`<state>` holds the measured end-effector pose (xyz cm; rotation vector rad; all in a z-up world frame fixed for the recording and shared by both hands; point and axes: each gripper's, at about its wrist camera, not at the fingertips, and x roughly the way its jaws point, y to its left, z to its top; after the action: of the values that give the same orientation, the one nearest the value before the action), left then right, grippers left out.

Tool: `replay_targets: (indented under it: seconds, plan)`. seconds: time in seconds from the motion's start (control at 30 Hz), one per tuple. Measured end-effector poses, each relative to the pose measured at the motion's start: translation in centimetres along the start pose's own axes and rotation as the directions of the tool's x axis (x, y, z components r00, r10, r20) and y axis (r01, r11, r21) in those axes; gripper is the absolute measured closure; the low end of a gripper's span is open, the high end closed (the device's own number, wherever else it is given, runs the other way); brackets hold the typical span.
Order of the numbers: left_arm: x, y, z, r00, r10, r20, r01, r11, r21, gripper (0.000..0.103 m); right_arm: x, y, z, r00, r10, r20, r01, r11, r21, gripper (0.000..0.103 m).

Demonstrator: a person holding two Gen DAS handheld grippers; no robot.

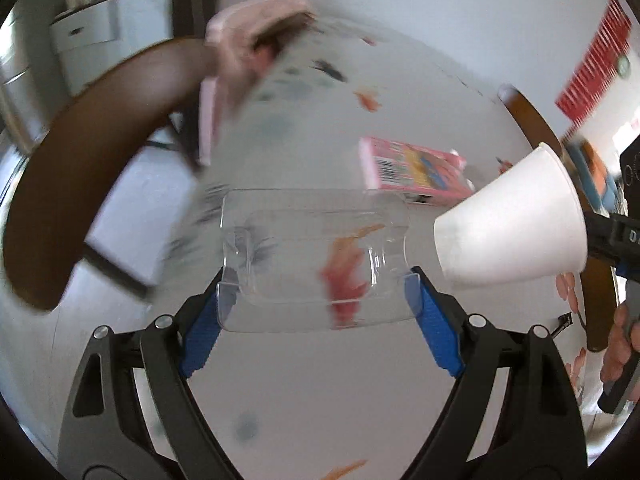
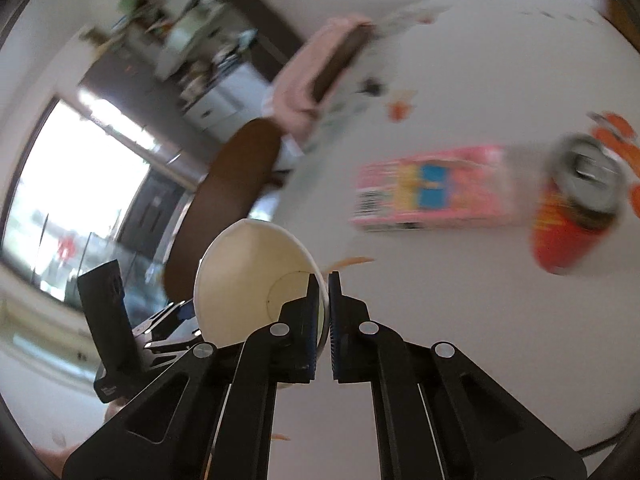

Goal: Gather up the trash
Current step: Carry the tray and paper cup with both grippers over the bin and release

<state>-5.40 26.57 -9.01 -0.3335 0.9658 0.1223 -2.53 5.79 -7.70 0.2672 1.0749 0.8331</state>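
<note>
Left gripper (image 1: 318, 292), at six o'clock in its own view, has its blue pads (image 1: 430, 316) clamped wide on a clear plastic tray (image 1: 316, 256), a shallow see-through rectangle with rounded corners, held off the table (image 1: 320, 400). Right gripper (image 2: 325, 312) has its jaws pinched together on the wall of a white paper cup (image 2: 248, 280), one finger inside the cream interior, one outside; the cup tilts, its mouth facing the camera. From the left wrist that cup shows at three o'clock. Beyond, a pink carton (image 2: 432, 188) lies flat on the white, fish-patterned table, with a red drink can (image 2: 576, 208) just beside it at two o'clock. Farther off, a brown chair back (image 1: 80, 160) stands at the table's edge.
</note>
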Motion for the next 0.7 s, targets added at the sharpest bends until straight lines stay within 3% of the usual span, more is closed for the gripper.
replay_targets:
  seconds: [0.2, 0.37, 0.43, 0.6, 0.7]
  plan:
    - [-6.4, 10.2, -6.1, 0.992, 0.125, 0.026, -0.119, 0.98, -0.163, 0.02, 7.4, 10.6, -2.8, 0.987, 0.09, -0.132, -0.109, 0.984, -0.14, 0.097]
    - [-10.4, 20.5, -14.8, 0.973, 0.228, -0.036, -0.227, 0.917, -0.329, 0.02, 15.3, 19.7, -8.2, 0.951, 0.119, -0.287, -0.185, 0.959, -0.216, 0.097]
    - [-11.1, 24.1, -18.4, 0.964, 0.254, -0.074, -0.263, 0.889, -0.374, 0.02, 18.9, 23.7, -11.7, 0.926, 0.113, -0.361, -0.209, 0.948, -0.238, 0.097]
    - [-10.0, 32.2, -27.2, 0.953, 0.241, -0.183, -0.3, 0.836, -0.46, 0.02, 27.7, 30.7, -20.9, 0.865, 0.055, -0.499, -0.227, 0.929, -0.292, 0.097]
    - [-6.8, 35.9, -31.1, 0.938, 0.228, -0.261, -0.329, 0.825, -0.46, 0.02, 34.0, 32.1, -26.4, 0.838, -0.016, -0.546, -0.165, 0.945, -0.281, 0.097]
